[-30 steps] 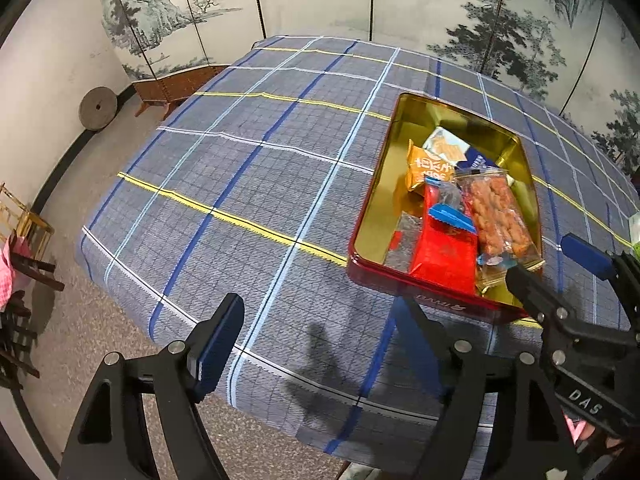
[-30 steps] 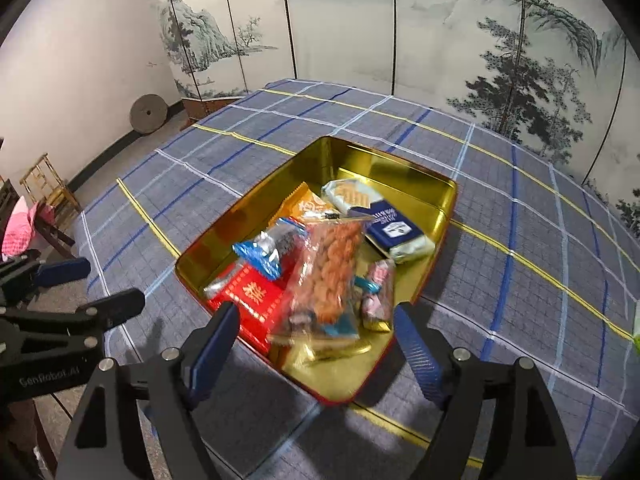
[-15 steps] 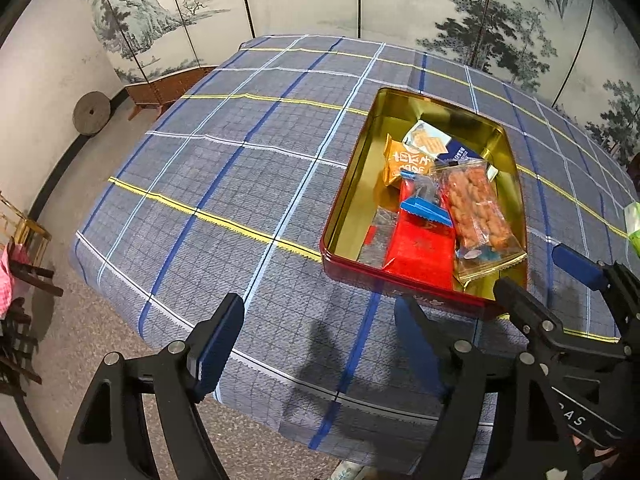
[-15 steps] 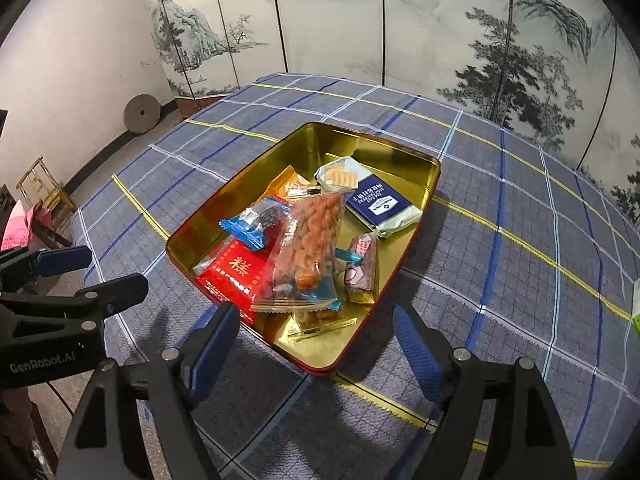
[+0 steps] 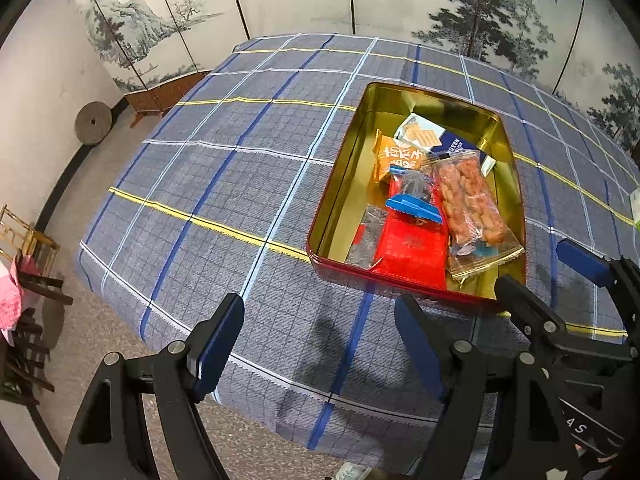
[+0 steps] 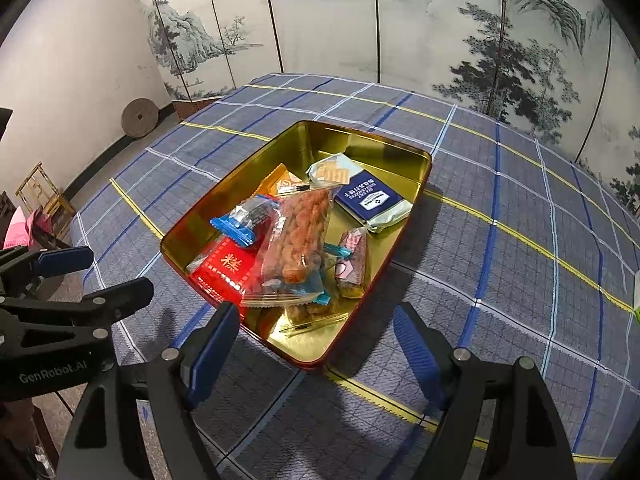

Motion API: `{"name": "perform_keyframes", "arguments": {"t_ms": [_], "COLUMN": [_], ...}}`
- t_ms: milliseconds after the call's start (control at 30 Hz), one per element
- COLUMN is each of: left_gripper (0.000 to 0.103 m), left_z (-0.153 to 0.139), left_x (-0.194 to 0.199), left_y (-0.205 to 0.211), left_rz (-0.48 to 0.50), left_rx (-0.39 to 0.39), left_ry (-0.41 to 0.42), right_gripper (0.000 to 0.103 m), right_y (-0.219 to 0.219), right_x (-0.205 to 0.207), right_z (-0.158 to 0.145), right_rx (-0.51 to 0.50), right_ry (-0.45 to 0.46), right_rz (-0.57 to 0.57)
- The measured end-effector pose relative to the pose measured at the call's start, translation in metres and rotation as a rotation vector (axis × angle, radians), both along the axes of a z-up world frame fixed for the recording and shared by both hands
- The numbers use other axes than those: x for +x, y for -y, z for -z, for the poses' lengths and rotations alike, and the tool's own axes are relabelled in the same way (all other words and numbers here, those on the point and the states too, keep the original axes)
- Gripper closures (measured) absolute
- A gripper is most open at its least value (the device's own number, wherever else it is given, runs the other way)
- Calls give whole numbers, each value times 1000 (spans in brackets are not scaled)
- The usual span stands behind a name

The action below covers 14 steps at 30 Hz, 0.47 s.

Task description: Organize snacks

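- Snacks all sit in a gold tin [image 6: 416, 168] with a red outside, which rests on a table under a blue plaid cloth [image 5: 224, 184].
- Clear bag [image 6: 300, 240] of orange-brown pieces lies on top of the pile, running lengthwise down the tin.
- Red pack [image 6: 226, 268] is at the near corner, partly under the clear bag and touching a blue-ended wrapper [image 6: 248, 220].
- Navy pack [image 6: 370, 200] is toward the far end, with a pale cracker pack [image 6: 332, 172] just beside it and an orange pack [image 5: 394, 158] to the left of those.
- Small pinkish bar [image 6: 352, 264] sits against the right wall of the tin, next to the clear bag.
- Left gripper [image 5: 320, 348] hangs above the cloth near the table edge, fingers spread wide, nothing between them.
- Right gripper [image 6: 316, 352] is over the near end of the tin, also spread wide and holding nothing.
- Each gripper shows up at the edge of the other's view, so they're near each other, not touching.
- Painted folding screen [image 6: 320, 20] stands behind the table.
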<state>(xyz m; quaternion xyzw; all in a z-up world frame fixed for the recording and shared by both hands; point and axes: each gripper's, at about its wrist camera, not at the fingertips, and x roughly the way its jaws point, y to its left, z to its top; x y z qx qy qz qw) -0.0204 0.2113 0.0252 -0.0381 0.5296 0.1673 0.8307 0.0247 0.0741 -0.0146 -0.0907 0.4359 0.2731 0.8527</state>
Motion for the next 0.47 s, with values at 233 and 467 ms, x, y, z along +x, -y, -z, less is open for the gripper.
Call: {"name": "perform_keyframes", "arguments": {"t_ms": [233, 467], "left_gripper": [28, 26], "left_z": [2, 3], "left_x": [3, 2], "left_y": [0, -2], "left_rz": [-2, -5], "left_rx": [-17, -27], "left_ry": [-5, 0], "right_gripper": [22, 22], "right_y": [4, 4], "right_x": [1, 2], "right_z": [2, 2], "right_rx": [0, 1], "right_ry": [-7, -8], "right_rz": [5, 6]}}
